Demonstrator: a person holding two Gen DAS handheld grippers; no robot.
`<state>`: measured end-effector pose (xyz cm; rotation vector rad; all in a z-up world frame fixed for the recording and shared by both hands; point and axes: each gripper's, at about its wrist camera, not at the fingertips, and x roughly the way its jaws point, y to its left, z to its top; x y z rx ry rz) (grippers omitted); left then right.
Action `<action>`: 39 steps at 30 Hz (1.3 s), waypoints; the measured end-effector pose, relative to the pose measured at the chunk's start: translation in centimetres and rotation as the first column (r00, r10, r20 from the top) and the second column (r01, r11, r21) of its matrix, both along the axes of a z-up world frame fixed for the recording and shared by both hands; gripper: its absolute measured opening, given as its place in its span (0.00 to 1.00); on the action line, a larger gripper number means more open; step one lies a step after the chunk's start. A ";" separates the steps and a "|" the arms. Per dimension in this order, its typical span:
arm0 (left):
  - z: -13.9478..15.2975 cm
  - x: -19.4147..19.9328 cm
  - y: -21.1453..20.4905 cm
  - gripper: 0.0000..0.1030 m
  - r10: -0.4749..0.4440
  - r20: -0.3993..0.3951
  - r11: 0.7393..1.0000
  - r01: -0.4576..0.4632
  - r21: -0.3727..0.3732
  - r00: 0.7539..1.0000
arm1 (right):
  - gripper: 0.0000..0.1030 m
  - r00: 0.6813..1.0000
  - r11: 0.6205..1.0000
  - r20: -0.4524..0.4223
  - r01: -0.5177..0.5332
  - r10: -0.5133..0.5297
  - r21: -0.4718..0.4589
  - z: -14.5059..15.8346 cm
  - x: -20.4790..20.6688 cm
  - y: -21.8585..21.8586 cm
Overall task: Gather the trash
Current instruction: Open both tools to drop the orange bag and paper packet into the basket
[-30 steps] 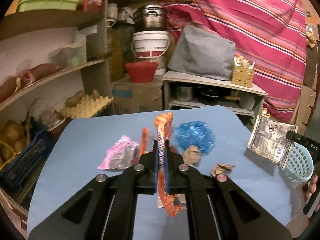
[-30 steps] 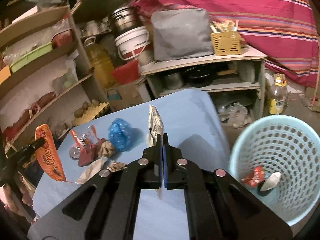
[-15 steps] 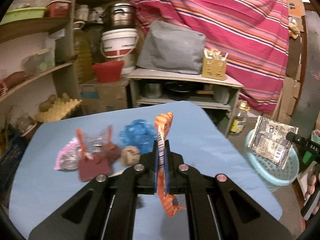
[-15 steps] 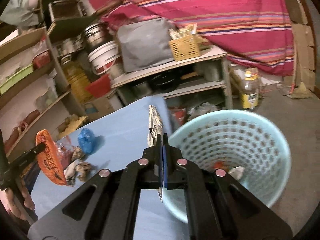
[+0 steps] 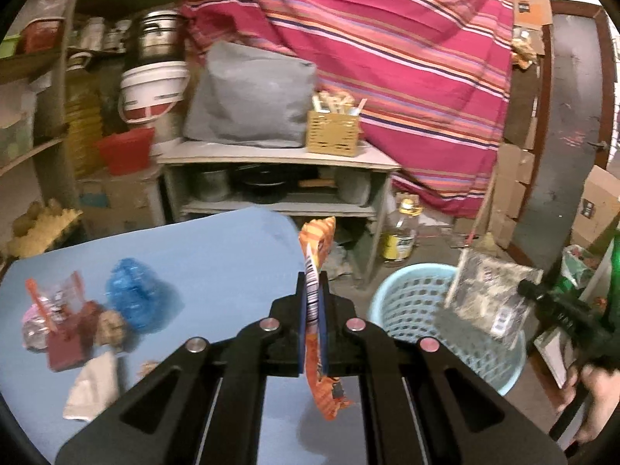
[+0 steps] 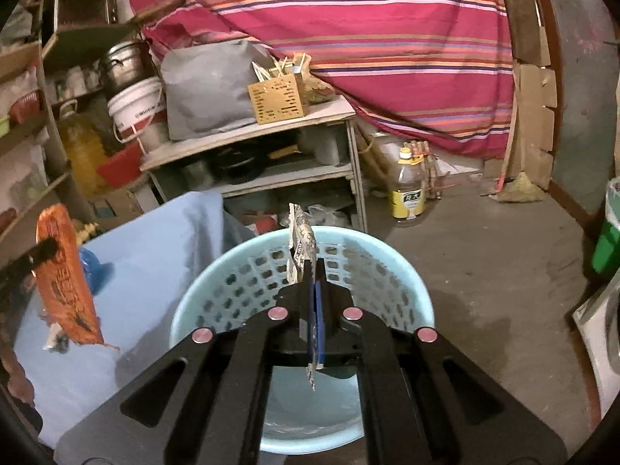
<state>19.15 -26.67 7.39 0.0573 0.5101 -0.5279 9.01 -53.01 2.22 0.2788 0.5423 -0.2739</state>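
Beside the blue table's [image 5: 217,248] right edge, bare floor [image 6: 484,255] was seen. The left gripper [image 5: 313,302] was clamped on an orange wrapper [image 5: 316,248]; the right gripper [image 6: 314,279], clamped on a grey packet [image 6: 300,240], was held over the basket [image 6: 407,271].

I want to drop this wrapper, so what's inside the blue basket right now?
In the right wrist view, the blue basket shows only bare mesh wall and part of its floor. The right tongs and their grey wrapper cover the rest.
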 end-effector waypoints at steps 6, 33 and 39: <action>0.3 -0.2 -4.5 0.05 -0.070 0.008 0.998 0.070 -0.006 0.997 | 0.02 0.999 1.000 -0.039 -0.001 0.000 -0.023 -0.8 1.0 -0.4; -5.9 1.9 -12.4 0.76 -0.125 -0.171 0.989 0.137 0.056 0.977 | 0.71 0.991 0.993 -0.070 0.109 -0.111 -0.033 -1.7 0.0 -2.5; -5.3 0.9 -9.7 0.77 -0.098 -0.130 0.992 0.108 0.072 0.987 | 0.81 0.991 0.993 -0.071 0.111 -0.114 -0.043 -1.5 0.3 -2.0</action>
